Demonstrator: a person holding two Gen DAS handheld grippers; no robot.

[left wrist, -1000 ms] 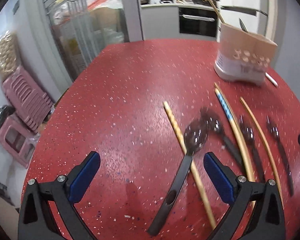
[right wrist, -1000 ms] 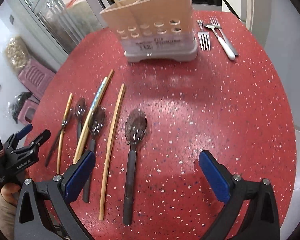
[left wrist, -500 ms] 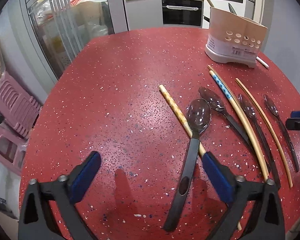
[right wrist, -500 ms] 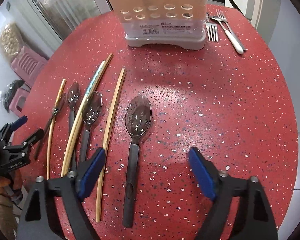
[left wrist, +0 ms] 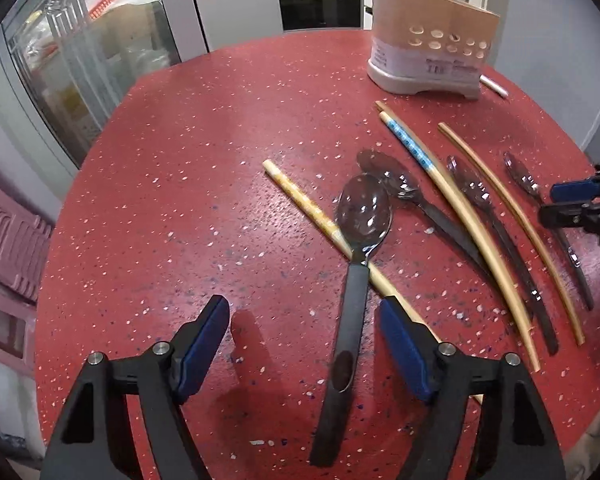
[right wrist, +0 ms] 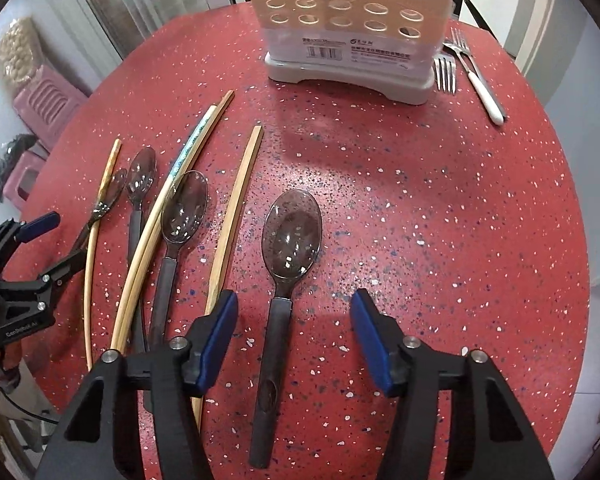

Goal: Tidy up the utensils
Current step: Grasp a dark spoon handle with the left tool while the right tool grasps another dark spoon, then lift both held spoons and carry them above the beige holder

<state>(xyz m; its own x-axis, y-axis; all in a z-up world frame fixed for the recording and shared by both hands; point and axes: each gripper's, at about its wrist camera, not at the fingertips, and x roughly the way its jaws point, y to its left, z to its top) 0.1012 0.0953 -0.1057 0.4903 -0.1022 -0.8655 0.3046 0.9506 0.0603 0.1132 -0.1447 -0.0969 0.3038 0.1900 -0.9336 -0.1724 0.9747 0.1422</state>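
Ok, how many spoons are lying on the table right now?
4. First spoon lies at the right claw; second spoon left of it; third spoon further left; fourth spoon crosses the leftmost chopstick. The holder may hide more.

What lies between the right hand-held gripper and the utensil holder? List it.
Right wrist view: only the dark spoon, handle between the right hand-held gripper's open jaws; then bare tabletop up to the utensil holder.

Near utensil holder (right wrist: 348, 40): four spoons (right wrist: 292, 236), four chopsticks (right wrist: 236, 208), two forks (right wrist: 446, 72) beside holder. One holder on tabletop (right wrist: 440, 200).
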